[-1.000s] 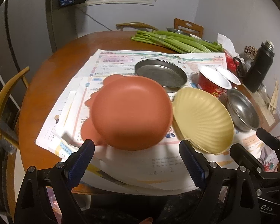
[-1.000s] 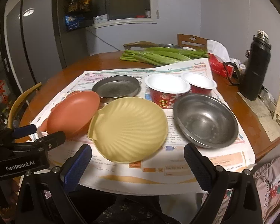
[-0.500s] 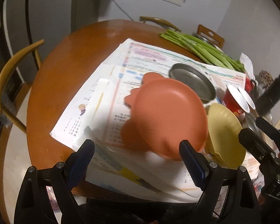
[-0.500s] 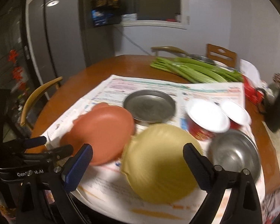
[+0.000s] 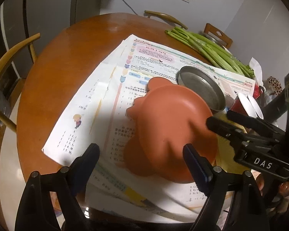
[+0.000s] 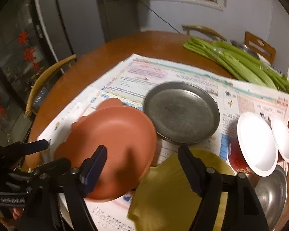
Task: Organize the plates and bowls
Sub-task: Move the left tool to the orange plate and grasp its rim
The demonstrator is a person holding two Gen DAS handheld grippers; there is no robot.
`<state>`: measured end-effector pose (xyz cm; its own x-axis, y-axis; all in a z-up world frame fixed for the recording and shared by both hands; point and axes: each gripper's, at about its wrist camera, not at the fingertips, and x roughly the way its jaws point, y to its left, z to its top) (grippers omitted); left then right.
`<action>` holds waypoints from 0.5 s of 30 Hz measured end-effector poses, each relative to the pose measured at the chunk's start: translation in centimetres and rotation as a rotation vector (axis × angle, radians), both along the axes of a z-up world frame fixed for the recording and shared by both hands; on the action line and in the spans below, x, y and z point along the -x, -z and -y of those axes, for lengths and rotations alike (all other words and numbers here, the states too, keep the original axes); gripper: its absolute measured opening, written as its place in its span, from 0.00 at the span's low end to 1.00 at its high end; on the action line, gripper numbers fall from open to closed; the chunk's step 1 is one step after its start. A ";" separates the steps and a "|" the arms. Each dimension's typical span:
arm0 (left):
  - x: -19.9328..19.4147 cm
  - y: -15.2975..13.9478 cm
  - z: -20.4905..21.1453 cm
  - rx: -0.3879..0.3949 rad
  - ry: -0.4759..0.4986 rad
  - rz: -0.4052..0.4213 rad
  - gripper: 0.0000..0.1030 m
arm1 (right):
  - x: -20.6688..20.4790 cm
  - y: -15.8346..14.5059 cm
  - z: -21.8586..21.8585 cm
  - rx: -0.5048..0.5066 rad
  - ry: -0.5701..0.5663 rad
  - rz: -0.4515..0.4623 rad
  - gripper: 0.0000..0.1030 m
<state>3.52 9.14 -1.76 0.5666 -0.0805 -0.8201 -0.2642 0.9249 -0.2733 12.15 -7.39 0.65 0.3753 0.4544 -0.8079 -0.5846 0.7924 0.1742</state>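
Both grippers low over the near table edge, closing in on the red plate and yellow plate.

Red plate (image 5: 173,127) lies dead ahead of the left gripper (image 5: 142,161), its near rim between the jaws, which stand wide and are closing; pads not on it yet. Right gripper (image 6: 142,165) straddles the seam where the red plate meets the yellow plate (image 6: 175,190), jaws half-wide and closing fast, no pad contact seen. Left sits nearer the red plate, right nearer the yellow, by my reading. Steel plate (image 6: 181,111) touches the red plate's far rim; two red cups (image 6: 254,144) and a steel bowl (image 6: 273,190) toward the right edge. All rest on newspaper (image 5: 98,107) over a round wooden table (image 5: 67,44); celery (image 6: 235,59) at the far edge, chairs around, dim kitchen.
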 end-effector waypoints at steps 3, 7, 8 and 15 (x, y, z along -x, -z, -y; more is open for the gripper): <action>-0.6 0.1 0.1 0.017 0.013 -0.010 0.69 | -0.2 0.8 -0.3 0.010 -0.022 -0.024 0.63; -1.3 0.3 0.5 0.023 0.030 -0.019 0.56 | -0.2 1.4 -0.7 0.023 -0.033 -0.017 0.58; -1.5 0.4 0.5 0.021 0.027 -0.023 0.55 | -0.3 1.5 -0.8 0.019 -0.040 -0.022 0.56; -2.3 0.8 -0.7 0.075 0.019 -0.016 0.39 | 0.0 1.7 -1.8 0.052 -0.052 0.004 0.55</action>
